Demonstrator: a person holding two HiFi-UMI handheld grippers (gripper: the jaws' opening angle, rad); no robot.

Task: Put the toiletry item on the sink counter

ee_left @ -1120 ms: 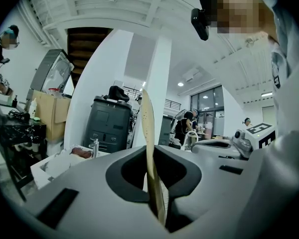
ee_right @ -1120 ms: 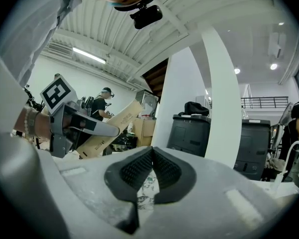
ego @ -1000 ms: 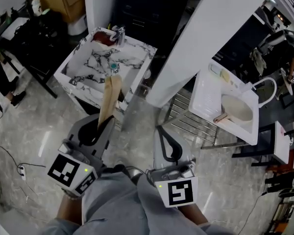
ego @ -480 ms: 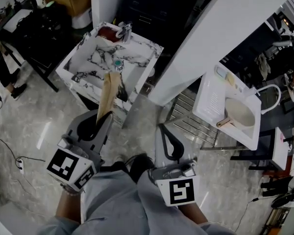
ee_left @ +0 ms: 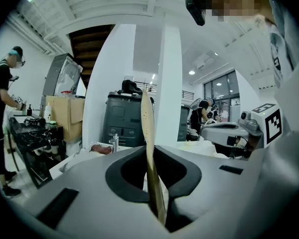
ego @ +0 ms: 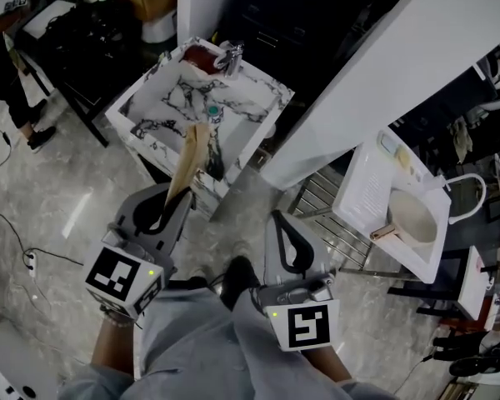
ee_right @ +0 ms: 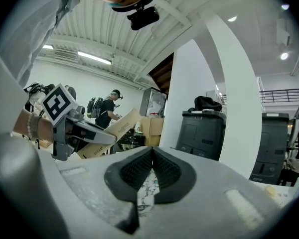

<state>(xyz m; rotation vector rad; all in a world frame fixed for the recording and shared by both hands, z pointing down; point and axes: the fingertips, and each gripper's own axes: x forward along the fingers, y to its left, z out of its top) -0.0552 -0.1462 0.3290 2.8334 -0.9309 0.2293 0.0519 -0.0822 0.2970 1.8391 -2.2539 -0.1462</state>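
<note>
Clamping tan flat toiletry item [ego: 190, 158] edge-on, upright, in L tongs [ego: 175, 202]; from head view, tip overlapping near edge of marble sink tabletop [ego: 150, 115], faucet [ego: 231, 57] at far side. Holding R tongs [ego: 279, 223] pressed shut w/ nothing between, just beside L, over floor.

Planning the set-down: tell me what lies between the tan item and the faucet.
Head view: the marble basin with its drain lies between the tan item, held by the left gripper, and the faucet.
</note>
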